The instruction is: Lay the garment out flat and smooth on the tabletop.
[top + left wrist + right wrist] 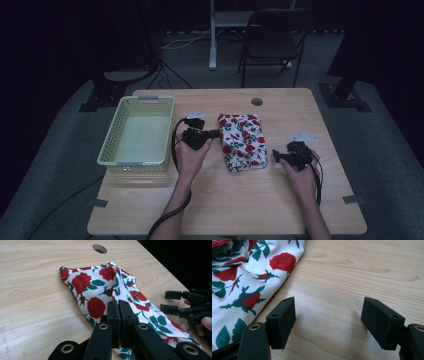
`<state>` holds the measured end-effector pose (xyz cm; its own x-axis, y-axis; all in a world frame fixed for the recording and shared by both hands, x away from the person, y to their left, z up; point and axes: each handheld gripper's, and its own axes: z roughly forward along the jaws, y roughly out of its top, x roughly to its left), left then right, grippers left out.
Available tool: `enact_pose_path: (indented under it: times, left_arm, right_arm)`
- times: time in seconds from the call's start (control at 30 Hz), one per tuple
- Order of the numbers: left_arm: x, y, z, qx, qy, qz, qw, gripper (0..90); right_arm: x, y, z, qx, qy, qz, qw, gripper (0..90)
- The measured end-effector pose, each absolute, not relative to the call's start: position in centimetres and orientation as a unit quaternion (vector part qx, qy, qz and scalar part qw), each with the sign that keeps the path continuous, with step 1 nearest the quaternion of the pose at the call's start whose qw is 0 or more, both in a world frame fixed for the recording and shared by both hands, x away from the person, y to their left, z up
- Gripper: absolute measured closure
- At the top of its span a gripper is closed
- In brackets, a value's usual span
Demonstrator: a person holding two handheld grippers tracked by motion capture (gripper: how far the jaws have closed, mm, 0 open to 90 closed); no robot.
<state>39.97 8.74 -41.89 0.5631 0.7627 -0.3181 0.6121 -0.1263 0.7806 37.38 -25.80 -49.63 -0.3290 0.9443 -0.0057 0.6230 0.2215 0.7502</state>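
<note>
Hands: my two forearms come in over the near edge of the wooden table (235, 200), one gripper in each.
Right gripper (278, 156): jaws stand wide apart with only bare wood between them, parked just beside the near right corner of the cloth.
Left gripper (216, 133): jaws pressed together, tips at the cloth's left edge; from my own camera I cannot tell whether a fold is caught between them.
Rose-print cloth (242, 141): folded white fabric with red roses and green leaves, lying flat mid-table between my grippers.
Basket (111, 141): pale green, perforated, holding nothing, left of my left hand, well apart from the cloth.
Step in hand: I judge this the approach to lifting the cloth.
Next move: likely calls for my right jaws to slide onto the cloth's corner and close, then both hands carry it left to the basket.
</note>
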Motion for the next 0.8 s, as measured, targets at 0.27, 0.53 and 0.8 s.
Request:
enact_pose_path:
  times: [0.27, 0.53, 0.8]
  left_arm:
    - [40.0, 9.1, -42.0, 0.744, 0.464, 0.080, 0.474, 90.0]
    - [40.0, 9.4, -41.9, 0.743, 0.466, 0.082, 0.474, 90.0]
    - [40.1, 9.8, -41.6, 0.742, 0.467, 0.086, 0.474, 89.9]
  right_arm:
    - [37.4, -25.8, -49.6, 0.527, 0.744, 0.334, 0.240, 27.2]
    - [37.4, -25.8, -49.6, 0.527, 0.744, 0.334, 0.241, 27.2]
    - [37.4, -25.8, -49.6, 0.527, 0.744, 0.334, 0.240, 27.2]
